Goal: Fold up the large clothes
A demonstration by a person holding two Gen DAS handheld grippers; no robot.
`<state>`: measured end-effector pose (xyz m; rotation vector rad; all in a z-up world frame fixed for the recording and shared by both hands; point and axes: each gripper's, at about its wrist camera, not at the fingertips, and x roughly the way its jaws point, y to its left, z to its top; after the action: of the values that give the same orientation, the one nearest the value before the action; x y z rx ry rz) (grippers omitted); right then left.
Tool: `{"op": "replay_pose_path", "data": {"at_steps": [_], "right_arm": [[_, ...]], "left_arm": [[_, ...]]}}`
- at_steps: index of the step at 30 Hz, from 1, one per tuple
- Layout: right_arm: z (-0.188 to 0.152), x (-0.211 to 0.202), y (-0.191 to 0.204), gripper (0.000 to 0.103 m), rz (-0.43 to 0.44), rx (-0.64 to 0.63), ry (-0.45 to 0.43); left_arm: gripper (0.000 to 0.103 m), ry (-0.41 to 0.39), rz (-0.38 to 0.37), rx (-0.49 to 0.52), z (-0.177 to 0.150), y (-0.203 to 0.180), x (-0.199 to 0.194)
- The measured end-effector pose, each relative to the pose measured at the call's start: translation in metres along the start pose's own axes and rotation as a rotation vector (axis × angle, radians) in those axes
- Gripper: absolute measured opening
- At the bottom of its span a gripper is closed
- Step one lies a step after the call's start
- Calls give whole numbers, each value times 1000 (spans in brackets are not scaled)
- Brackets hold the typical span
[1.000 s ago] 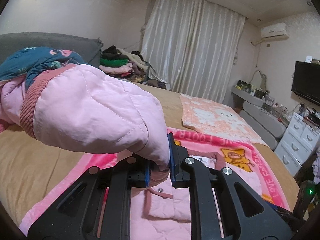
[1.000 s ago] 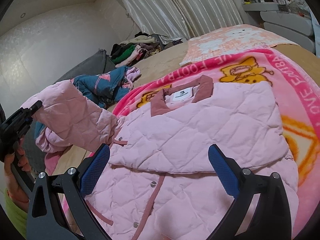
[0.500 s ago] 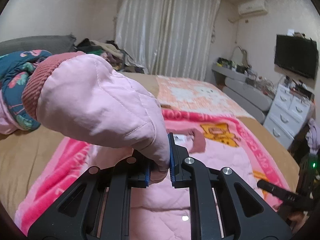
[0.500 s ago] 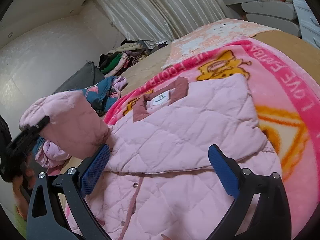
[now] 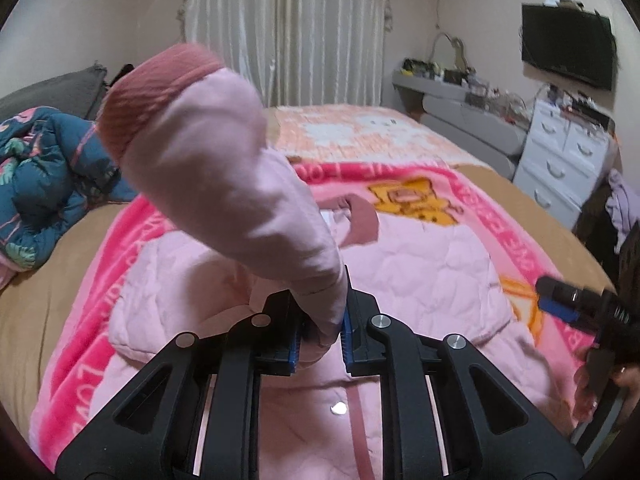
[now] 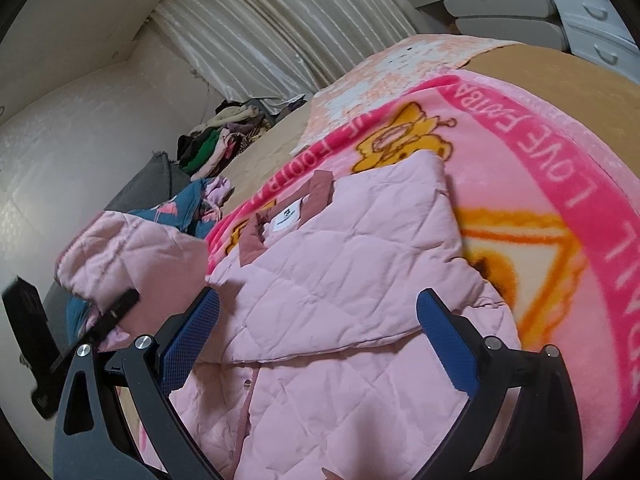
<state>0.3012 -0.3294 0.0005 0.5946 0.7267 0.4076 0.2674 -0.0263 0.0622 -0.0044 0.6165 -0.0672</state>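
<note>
Your left gripper (image 5: 320,334) was clamped tight on the sleeve (image 5: 224,168) of the pink quilted jacket (image 6: 344,280), the blue pads pinching the fabric a little way up from the ribbed, darker pink cuff (image 5: 156,92). The sleeve stood up and away from the jaws, with the cuff at its far end raised above the bed. The jacket itself lay spread on the pink cartoon blanket (image 6: 592,168), which covered the tan bedspread (image 5: 40,280); its dark pink collar (image 6: 320,188) and white label faced the curtain (image 5: 288,32) end of the room. One side of the jacket was already folded across its front, with a straight folded edge running across the body just ahead of your right gripper (image 6: 316,332). That gripper's fingers were spread wide with nothing between them, hovering low over the jacket's lower front, near the snap placket. In the right wrist view the left gripper showed at the left edge, lifting the sleeve beside the jacket's shoulder. A crumpled teal patterned garment (image 5: 44,172) sat on the bed to the left of the blanket, and a heap of clothes (image 6: 216,140) lay farther back by the curtain. A white chest of drawers (image 5: 560,160) and a wall-mounted television (image 5: 568,56) stood on the right side of the room.
</note>
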Motion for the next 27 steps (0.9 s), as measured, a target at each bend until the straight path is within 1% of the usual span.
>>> {"op": "replay_pose_path", "data": {"at_steps": [2,6,9,11,12,13,14,15,16,18,19,20,21,22,24,26,27], "right_arm": [[1,-1,-4,98,-3,12,-2],[3,-4,-11,98,-11,29,-10],[7,-10,-16,98,-17,40,-23],[8,-14,-18,99,-25,40,-33],[9,-15,-20,99,-28,42,-36],[10,-16,-22,99,-33,44,-40],[10,-17,-24,99,-38,47,-41],[10,-17,-26,99,-42,52,-41],[11,-17,-27,99,-44,60,-41],[11,-16,-28,99,-42,65,-39],[11,-16,-26,99,-44,58,-35],[10,-14,-24,99,-46,50,-32],[10,-13,-22,99,-47,46,-28],[9,-11,-19,99,-43,38,-20],[7,-7,-13,99,-40,26,-5],[3,-1,-6,99,-37,11,17],[1,3,-2,99,-38,0,34]], "left_arm": [[9,19,-4,20,-7,-8,6],[15,53,-35,32,-19,-23,16],[23,72,-60,62,-26,-40,25],[31,93,-99,92,-33,-52,29],[36,96,-115,106,-35,-57,28],[38,96,-129,136,-39,-65,26],[39,99,-122,174,-43,-72,25],[41,105,-107,205,-48,-77,25],[46,111,-106,214,-51,-78,24],[52,133,-130,201,-57,-76,23],[60,140,-136,192,-60,-73,22],[64,146,-142,183,-61,-70,21],[76,148,-165,165,-60,-64,19],[81,145,-205,138,-59,-58,15],[81,138,-223,126,-57,-54,9],[87,115,-191,136,-55,-46,3],[91,104,-173,140,-53,-43,1]]}}
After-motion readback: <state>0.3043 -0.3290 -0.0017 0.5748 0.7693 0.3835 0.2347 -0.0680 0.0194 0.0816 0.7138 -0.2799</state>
